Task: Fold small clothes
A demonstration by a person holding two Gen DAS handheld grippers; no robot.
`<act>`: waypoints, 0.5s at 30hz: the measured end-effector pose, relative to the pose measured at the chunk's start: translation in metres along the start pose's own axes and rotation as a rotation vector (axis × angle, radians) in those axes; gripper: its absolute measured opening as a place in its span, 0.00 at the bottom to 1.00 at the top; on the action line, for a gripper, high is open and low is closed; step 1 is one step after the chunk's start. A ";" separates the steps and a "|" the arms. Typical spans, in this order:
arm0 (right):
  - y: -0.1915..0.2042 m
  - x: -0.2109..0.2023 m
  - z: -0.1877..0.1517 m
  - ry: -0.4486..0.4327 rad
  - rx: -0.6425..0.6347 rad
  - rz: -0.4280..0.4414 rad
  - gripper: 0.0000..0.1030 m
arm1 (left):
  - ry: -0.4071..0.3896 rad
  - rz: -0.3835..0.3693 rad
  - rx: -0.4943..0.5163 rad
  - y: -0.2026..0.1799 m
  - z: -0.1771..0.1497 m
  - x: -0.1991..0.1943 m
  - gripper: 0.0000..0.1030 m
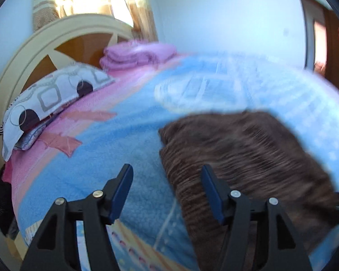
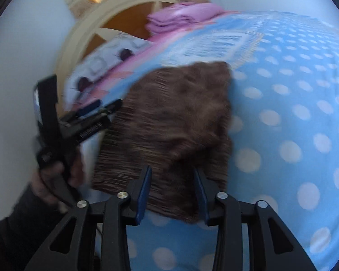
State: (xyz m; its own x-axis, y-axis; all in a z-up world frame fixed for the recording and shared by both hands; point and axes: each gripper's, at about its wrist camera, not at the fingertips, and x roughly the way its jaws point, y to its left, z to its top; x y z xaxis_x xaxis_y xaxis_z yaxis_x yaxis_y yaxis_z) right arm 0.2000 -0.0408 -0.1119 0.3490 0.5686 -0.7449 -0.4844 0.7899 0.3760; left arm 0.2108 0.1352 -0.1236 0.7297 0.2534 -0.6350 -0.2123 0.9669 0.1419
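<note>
A brown ribbed cloth lies folded flat on the blue blanket. My left gripper is open and hovers over the cloth's left edge, its right finger above the brown fabric and its left finger above the blanket. In the right wrist view the same cloth is a rough rectangle. My right gripper stands at its near edge with the jaws apart and nothing pinched between them. The left gripper shows there too, held by a hand at the cloth's left side.
A patterned pillow and a stack of folded pink cloths lie at the head of the bed by the cream headboard. The polka-dot part of the blanket spreads to the right. A door is at the far right.
</note>
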 end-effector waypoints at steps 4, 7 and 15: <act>-0.044 -0.005 -0.013 0.017 0.189 0.070 0.03 | 0.030 0.014 -0.028 0.007 -0.010 0.009 0.71; -0.049 -0.005 -0.021 0.013 0.202 0.081 0.03 | 0.035 0.019 -0.030 0.007 -0.013 0.009 0.75; 0.002 -0.052 0.005 -0.202 0.054 -0.015 0.35 | -0.054 0.031 -0.032 0.008 -0.021 -0.039 0.82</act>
State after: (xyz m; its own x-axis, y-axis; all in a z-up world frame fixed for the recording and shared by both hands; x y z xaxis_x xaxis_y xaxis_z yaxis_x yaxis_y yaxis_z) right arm 0.1849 -0.0674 -0.0697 0.5118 0.5870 -0.6272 -0.4359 0.8066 0.3992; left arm 0.1671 0.1320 -0.1135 0.7565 0.2853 -0.5884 -0.2551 0.9573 0.1362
